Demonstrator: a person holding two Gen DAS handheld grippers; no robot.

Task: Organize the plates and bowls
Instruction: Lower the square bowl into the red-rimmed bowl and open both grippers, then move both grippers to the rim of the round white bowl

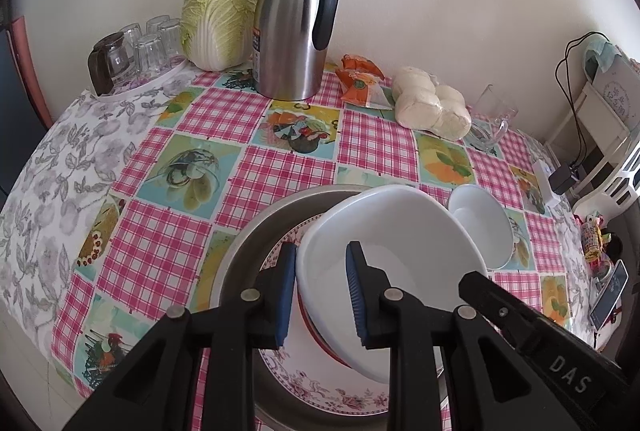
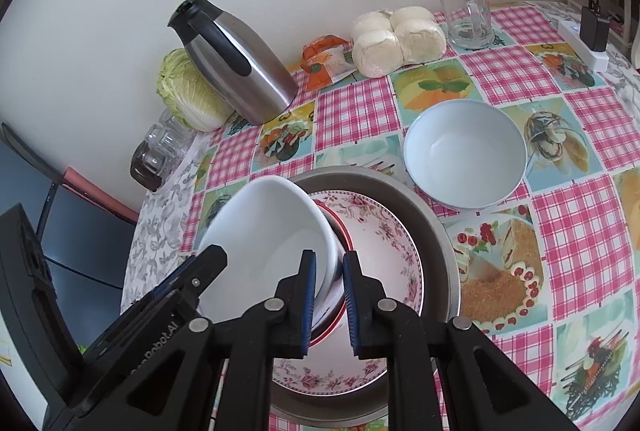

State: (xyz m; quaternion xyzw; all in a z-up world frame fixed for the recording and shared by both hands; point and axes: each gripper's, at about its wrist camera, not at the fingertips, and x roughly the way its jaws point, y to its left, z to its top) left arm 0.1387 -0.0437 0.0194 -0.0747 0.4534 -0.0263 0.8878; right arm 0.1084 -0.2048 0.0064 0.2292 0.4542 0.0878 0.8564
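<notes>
Jaws of both grippers clamped on white bowl (image 1: 394,231) rim.
Bowl was tilted over floral plate (image 2: 384,243) in metal pan (image 2: 436,231).

A: How is the left gripper (image 1: 320,287) set?
B: Its blue-padded fingers (image 1: 286,291) straddle the rim of the white bowl (image 1: 392,227), one outside, one inside, pressed to it.
A: And the right gripper (image 2: 326,295)?
B: It pinches the opposite rim, its fingers (image 2: 308,295) nearly together, and both tilt down toward the surface's near edge.
</notes>
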